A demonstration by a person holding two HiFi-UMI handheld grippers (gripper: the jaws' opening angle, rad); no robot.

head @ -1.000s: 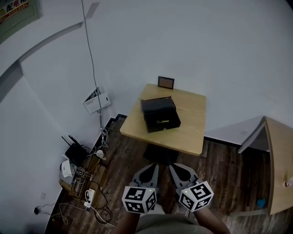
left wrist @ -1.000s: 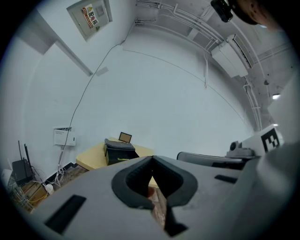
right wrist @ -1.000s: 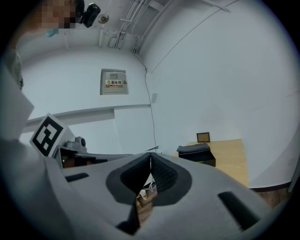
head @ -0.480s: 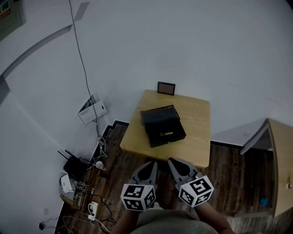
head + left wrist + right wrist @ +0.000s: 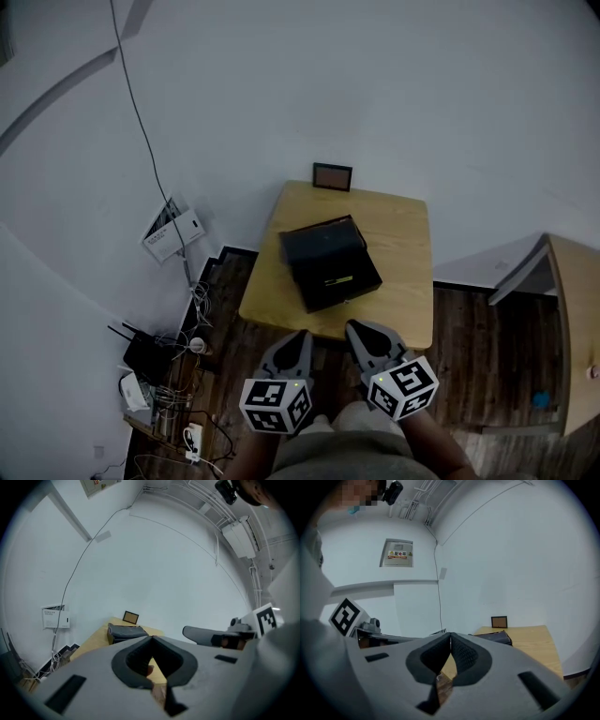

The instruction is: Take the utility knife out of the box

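Note:
A black box [image 5: 328, 262] stands open on the small wooden table [image 5: 398, 244], its lid tipped toward the wall. Inside it lies a thin yellowish utility knife [image 5: 337, 279]. My left gripper [image 5: 298, 336] and right gripper [image 5: 354, 328] hover side by side just short of the table's near edge, both apart from the box. In the left gripper view the jaws of the left gripper [image 5: 151, 638] meet at their tips with nothing between them, and the box [image 5: 125, 632] lies ahead. The right gripper [image 5: 450, 633] is likewise shut and empty, with the box [image 5: 494, 638] beyond it.
A small framed picture [image 5: 332, 176] leans on the wall at the table's back edge. Routers and tangled cables [image 5: 150, 361] crowd the floor at the left, under a white wall box [image 5: 173, 230]. A second wooden table [image 5: 572, 337] stands at the right.
Both grippers have moved forward together toward the table, which now lies closer beneath them. Their jaws stayed shut.

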